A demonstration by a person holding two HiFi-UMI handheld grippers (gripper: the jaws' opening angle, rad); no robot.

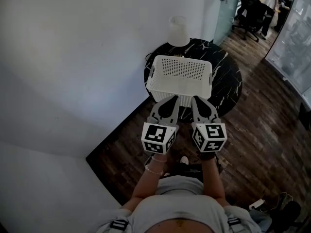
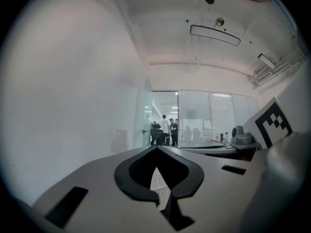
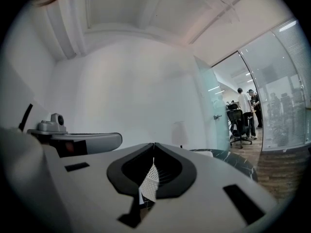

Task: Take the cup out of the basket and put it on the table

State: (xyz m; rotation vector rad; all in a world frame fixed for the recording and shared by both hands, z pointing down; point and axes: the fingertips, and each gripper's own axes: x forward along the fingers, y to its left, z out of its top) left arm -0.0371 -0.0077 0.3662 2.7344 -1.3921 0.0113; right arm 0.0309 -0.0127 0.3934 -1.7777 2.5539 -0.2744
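**A:** How are the claws set?

**B:** They sit side by side, low in front of the person. The left gripper [image 1: 173,99] has its jaws together with nothing in them. The right gripper [image 1: 195,100] is the same, tips meeting and empty.

**A:** What's just ahead of them?

**B:** The white basket [image 1: 171,92]. Its near wall sits right at the tips, and only its mesh shows through each claw's gap. Inside it looks empty.

**A:** And the cup?

**B:** The cup [image 1: 178,30] is past the basket's far side, well ahead of both claws. It stands on the dark table [image 1: 228,84] by the wall, so it seems to be out already.

**A:** And if it needs moving?

**B:** It looks like thin frosted plastic, so probably light, slightly springy and smooth. I'd pinch gently across the side wall about mid-height, because a hard squeeze could buckle it.
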